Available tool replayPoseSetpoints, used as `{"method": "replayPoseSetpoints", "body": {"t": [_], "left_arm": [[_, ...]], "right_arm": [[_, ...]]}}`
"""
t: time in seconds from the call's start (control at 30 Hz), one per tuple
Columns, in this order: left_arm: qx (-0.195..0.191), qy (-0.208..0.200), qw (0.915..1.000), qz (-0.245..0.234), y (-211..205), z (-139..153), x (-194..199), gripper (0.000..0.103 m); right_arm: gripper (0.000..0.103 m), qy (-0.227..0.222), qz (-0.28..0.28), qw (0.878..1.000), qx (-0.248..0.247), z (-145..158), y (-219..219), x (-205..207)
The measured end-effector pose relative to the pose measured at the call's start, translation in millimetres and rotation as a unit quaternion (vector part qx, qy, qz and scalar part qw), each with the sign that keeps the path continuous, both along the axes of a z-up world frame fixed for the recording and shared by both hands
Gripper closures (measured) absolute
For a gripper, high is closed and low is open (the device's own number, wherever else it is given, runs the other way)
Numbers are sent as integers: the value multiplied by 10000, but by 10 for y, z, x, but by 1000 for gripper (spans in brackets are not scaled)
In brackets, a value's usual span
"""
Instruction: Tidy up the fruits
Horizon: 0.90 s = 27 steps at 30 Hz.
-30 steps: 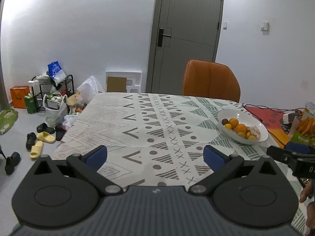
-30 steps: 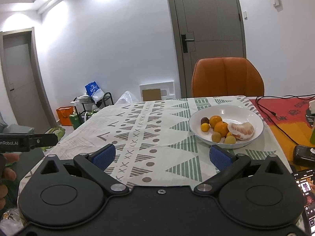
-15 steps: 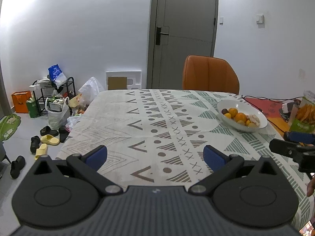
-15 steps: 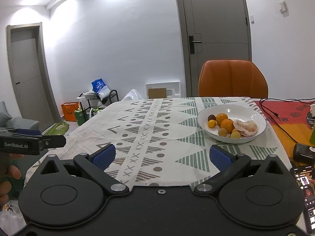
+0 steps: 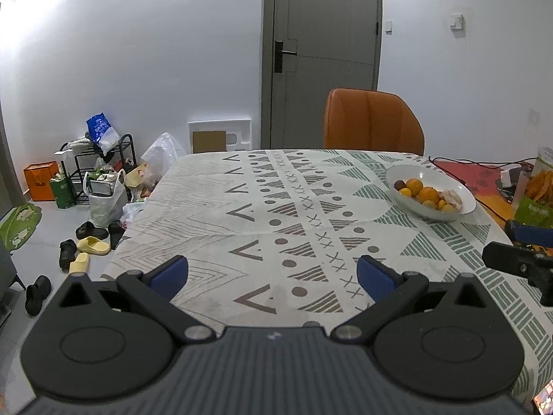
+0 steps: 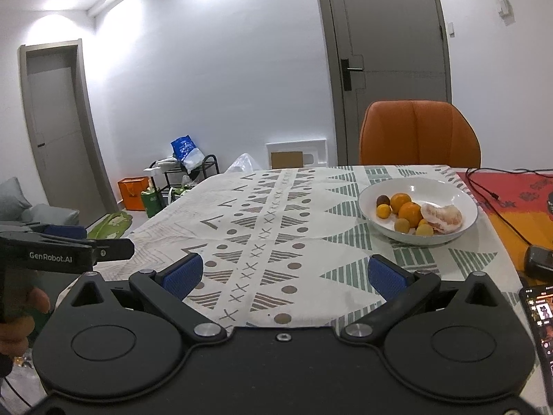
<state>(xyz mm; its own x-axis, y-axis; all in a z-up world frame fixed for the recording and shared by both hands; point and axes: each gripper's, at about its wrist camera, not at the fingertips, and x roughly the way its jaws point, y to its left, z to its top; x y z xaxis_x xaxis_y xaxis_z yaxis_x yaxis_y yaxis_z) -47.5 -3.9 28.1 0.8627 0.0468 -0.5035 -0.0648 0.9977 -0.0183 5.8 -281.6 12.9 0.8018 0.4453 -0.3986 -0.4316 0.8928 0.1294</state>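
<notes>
Fruit sits gathered in the white bowl (image 6: pixel 449 186) on the patterned tablecloth (image 6: pixel 262 214), toward the far right of the table near the orange chair (image 6: pixel 418 131). Over the last second we have pulled both grippers back and up: the bowl now looks smaller and farther off in both wrist views, and more of the room shows. That retreat leaves us well apart from the fruit, so we judge no pick is under way just now.

Our left gripper (image 5: pixel 273 275) and right gripper (image 6: pixel 283 273) both have their jaws spread wide, blue pads far apart, with nothing between them but cloth below.

Inside the bowl we count two oranges (image 6: pixel 409 212), several small yellow-orange fruits (image 6: pixel 383 211), one dark round fruit (image 6: pixel 382 200) at the left edge, and a peeled pale-pink pomelo piece (image 6: pixel 444 218) on the right. All of it lies in the near half; the far half is bare. No fruit lies loose on the cloth, which fits either a finished tidy-up or a bowl awaiting sorting.
</notes>
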Motion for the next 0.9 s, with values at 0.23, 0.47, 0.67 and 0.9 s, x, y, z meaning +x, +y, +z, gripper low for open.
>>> {"method": "replayPoseSetpoints", "body": {"t": [0.23, 0.47, 0.67, 0.9], "left_arm": [[14, 33, 10000, -27, -12, -16, 3, 0], [-16, -4, 10000, -8, -7, -1, 2, 0], [3, -24, 10000, -32, -20, 6, -10, 0], [0, -27, 10000, -36, -16, 4, -12, 0]], "right_arm": [[0, 107, -73, 9999, 82, -45, -41, 50], [0, 109, -37, 9999, 90, -31, -35, 45], [0, 115, -45, 9999, 102, -27, -42, 45], [0, 121, -33, 9999, 88, -31, -50, 46]]}}
